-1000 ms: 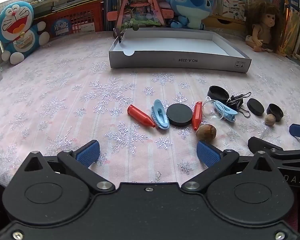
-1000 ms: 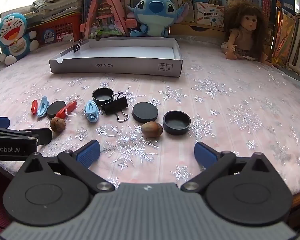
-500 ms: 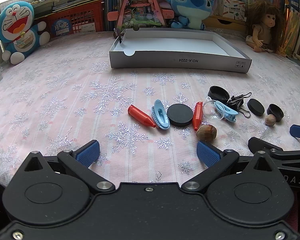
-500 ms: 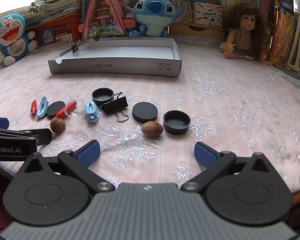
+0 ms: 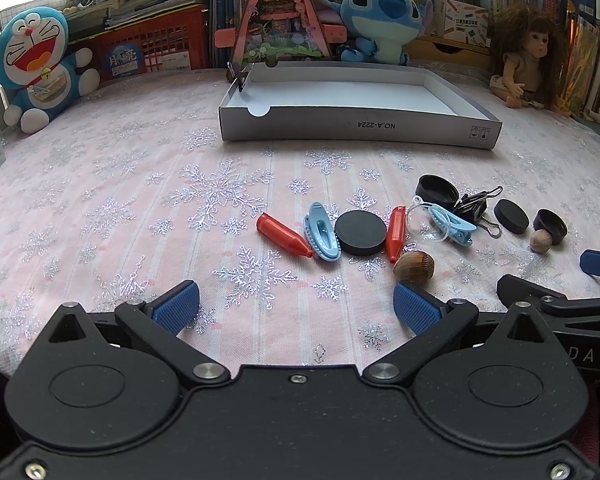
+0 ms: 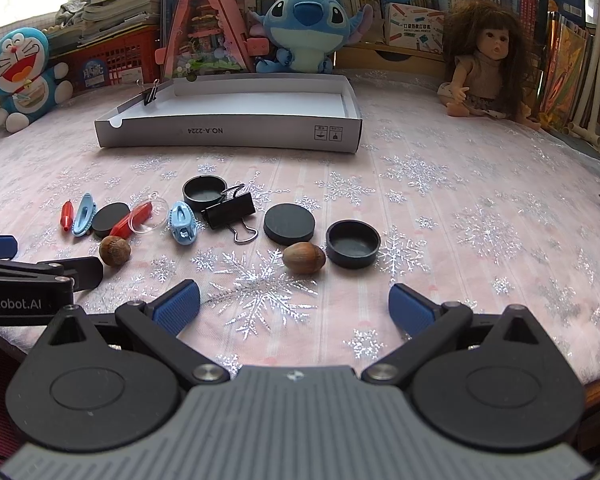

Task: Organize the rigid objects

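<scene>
Snowflake tablecloth (image 5: 100, 200) (pink) under both tools (image 5: 296, 306) (image 6: 294, 304), each spread apart, empty.

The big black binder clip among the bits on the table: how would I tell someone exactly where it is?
Start at the white cardboard tray at the back of the snowflake tablecloth, then come toward the row of small objects in front of it. The black binder clip lies mid-row, between a light blue clip and a flat black disc. It alone has silver wire handles.
</scene>
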### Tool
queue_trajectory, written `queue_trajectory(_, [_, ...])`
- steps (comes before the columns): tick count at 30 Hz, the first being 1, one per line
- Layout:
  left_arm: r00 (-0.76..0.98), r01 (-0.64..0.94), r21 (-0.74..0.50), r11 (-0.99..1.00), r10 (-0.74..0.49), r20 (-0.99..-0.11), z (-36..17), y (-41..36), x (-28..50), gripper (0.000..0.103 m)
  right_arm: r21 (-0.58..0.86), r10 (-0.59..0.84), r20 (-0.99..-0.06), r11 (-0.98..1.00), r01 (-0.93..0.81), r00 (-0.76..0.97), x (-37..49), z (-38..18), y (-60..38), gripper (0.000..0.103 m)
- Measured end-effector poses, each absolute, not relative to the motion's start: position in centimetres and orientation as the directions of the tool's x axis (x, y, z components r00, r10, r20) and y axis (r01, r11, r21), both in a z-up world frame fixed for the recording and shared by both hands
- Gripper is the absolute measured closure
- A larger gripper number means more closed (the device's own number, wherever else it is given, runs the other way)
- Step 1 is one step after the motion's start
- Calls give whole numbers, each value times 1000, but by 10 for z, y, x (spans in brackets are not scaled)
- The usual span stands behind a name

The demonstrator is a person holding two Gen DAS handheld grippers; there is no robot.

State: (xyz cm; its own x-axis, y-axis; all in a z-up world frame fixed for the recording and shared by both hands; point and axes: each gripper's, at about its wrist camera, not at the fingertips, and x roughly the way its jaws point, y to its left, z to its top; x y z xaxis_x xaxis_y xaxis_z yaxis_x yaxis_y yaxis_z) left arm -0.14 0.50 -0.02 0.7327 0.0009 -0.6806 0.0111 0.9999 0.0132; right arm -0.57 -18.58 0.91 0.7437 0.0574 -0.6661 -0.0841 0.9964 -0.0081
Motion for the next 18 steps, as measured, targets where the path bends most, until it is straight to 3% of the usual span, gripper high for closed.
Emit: queue_trajectory(18, [751, -14, 11, 1000, 18, -660, -2, 10, 0, 0, -10, 59, -660, 996, -87, 749, -6, 9, -187, 0])
